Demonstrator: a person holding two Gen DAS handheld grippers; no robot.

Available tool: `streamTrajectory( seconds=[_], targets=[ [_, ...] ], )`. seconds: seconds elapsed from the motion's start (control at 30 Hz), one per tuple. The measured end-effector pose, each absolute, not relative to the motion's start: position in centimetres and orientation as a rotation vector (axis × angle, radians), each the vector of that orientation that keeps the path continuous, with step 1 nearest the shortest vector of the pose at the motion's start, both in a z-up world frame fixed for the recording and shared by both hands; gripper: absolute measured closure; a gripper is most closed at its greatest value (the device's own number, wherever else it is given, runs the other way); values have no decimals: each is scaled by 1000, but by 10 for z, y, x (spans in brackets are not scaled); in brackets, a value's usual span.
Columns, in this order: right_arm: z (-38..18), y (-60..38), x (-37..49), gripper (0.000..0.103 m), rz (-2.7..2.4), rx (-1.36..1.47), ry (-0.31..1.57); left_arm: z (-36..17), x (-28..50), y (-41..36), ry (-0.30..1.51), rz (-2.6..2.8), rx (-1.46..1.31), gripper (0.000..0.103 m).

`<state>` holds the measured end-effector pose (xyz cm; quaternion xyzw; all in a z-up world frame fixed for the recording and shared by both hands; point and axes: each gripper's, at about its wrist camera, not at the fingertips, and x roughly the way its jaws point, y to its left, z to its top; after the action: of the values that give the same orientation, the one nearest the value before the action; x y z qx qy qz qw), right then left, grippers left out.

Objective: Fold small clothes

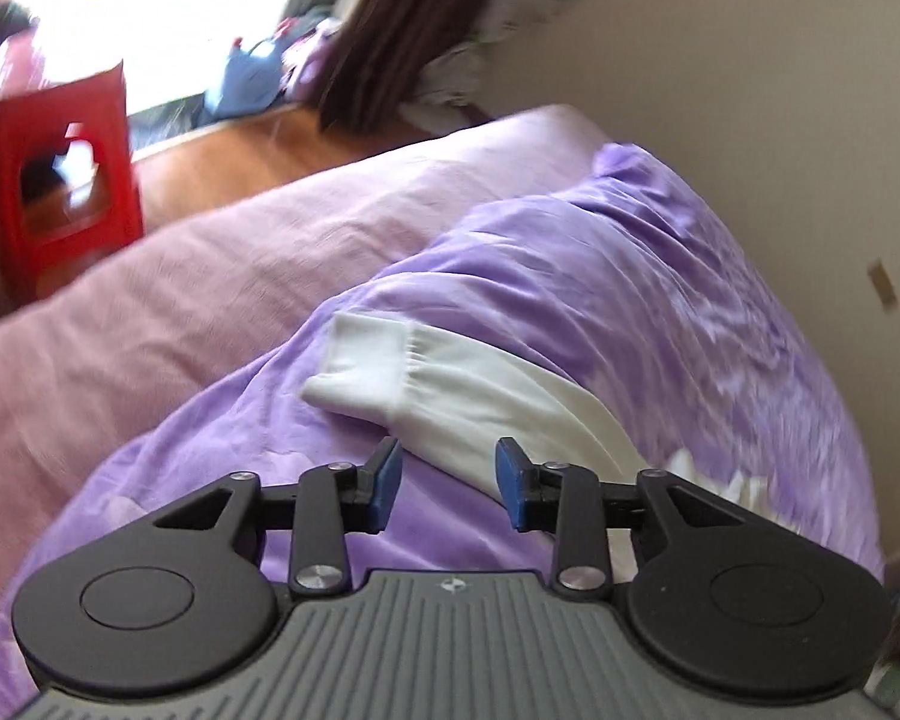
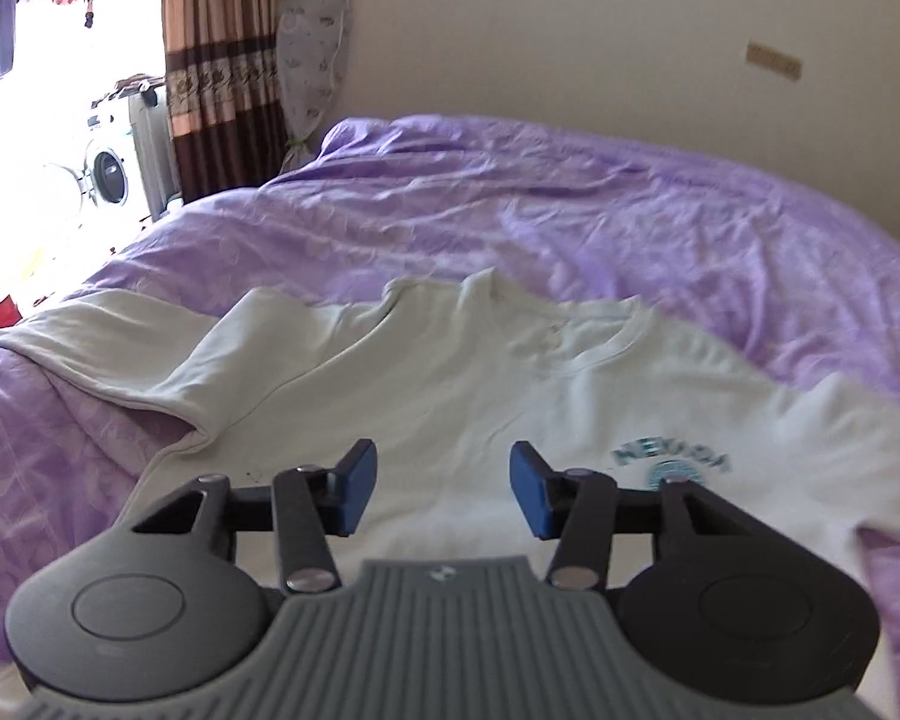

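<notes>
— Where does the shirt (image 2: 450, 396) lie?
— On the quilt (image 2: 570, 210), spread flat, collar toward the wall (image 2: 510, 30), one sleeve (image 1: 390, 360) reaching to the quilt's left edge.
— And beside the bed?
— A stool (image 1: 60, 180) stands on the floor (image 1: 258, 150) past the bed's left edge; the curtain (image 2: 222, 60) hangs behind its far left corner.

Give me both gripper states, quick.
Left gripper: open, empty, over the white sleeve.
Right gripper: open, empty, above the white shirt.

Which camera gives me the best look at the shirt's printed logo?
The right wrist view: the teal logo sits on the white shirt, just beyond the right-hand jaw. The left wrist view shows only a cuffed sleeve, no print.
</notes>
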<state>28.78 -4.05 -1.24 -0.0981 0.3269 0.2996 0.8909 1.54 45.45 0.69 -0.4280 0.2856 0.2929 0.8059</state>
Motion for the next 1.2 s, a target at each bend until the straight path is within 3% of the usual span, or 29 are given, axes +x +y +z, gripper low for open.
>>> streamTrajectory(
  seconds=[0.17,0.3,0.37,0.43,0.5,0.63,0.8,0.87,0.93,1.2],
  targets=[
    [-36,-21,305,53,635,-218,714,-42,16,498,581,604,-1168,50],
    [-48,-18,316,53,620,-200,741,-78,17,512,525,616,-1331,50],
    [-53,-18,320,53,617,-202,745,-80,15,515,487,653,-1318,65],
    [-55,-18,323,53,615,-213,743,-66,19,511,482,696,-1215,93],
    [-56,-20,325,53,616,-214,745,-40,27,499,465,716,-1076,97],
    [-53,-28,329,39,627,-178,737,27,54,458,403,686,-807,97],
    [-39,-32,329,39,633,-186,727,97,105,378,389,576,-488,98],
    [-33,-36,330,46,626,-184,734,116,126,337,392,515,-371,98],
    [-27,-41,334,64,629,-169,758,123,150,296,392,435,-279,97],
    [-28,-80,347,65,571,-63,842,62,246,156,506,195,3,98]
  ],
)
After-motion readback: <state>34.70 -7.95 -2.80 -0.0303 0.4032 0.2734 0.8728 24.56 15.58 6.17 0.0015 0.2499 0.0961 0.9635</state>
